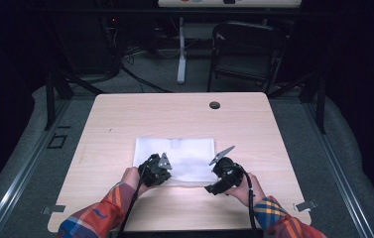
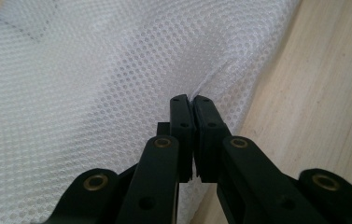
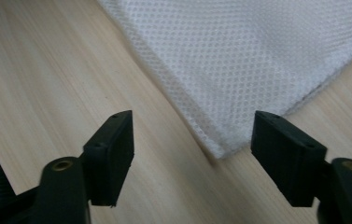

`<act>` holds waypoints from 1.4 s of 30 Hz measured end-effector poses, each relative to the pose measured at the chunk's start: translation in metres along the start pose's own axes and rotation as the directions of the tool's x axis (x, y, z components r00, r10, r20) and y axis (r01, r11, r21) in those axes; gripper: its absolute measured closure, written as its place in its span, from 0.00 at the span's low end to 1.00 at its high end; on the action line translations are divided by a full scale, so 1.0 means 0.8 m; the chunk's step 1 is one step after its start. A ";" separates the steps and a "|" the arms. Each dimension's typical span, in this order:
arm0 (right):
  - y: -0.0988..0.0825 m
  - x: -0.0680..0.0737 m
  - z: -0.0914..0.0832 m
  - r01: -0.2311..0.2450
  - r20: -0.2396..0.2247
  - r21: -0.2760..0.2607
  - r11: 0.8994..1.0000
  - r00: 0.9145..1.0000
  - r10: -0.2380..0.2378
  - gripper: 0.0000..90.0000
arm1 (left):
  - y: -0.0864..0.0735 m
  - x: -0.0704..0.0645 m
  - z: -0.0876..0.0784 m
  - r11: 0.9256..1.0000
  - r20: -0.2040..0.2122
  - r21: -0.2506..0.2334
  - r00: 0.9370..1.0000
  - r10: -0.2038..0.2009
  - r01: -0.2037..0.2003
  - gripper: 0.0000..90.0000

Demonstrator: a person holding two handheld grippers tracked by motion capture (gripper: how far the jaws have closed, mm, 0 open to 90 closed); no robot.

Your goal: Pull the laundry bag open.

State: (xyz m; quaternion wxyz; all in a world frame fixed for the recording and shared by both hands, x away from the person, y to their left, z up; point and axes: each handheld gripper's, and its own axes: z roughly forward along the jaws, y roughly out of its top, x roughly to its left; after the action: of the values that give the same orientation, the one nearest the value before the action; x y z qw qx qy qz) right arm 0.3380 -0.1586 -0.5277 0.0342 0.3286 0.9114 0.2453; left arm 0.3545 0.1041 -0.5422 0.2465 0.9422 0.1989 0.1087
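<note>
White mesh cloth [image 2: 94, 93] lay on the table [image 1: 125, 114]; left gripper [image 2: 192, 100] pinched its edge, right gripper [image 3: 192, 135] straddled a corner, unclenched.

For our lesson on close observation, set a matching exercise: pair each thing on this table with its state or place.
Things:
1. left gripper
2. right gripper
3. white mesh cloth
4. round dark hole

States or places:
A. near the table's far edge
B. jaws apart, a cloth corner between them
C. lies flat mid-table
D. jaws shut on a cloth fold

Pairs: 1-D, 2-B, 3-C, 4-A
</note>
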 end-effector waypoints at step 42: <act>0.020 0.012 0.060 0.117 0.135 -0.050 0.992 0.985 -0.110 1.00 | 0.021 -0.002 -0.013 0.997 -0.014 -0.080 1.000 0.014 -0.015 0.97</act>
State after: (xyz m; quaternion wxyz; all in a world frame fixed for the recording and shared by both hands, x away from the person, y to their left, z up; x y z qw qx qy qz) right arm 0.3503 -0.1220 -0.5614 0.1179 0.2905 0.9169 0.2471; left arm 0.3550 0.0947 -0.5250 0.2819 0.9323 0.1892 0.1247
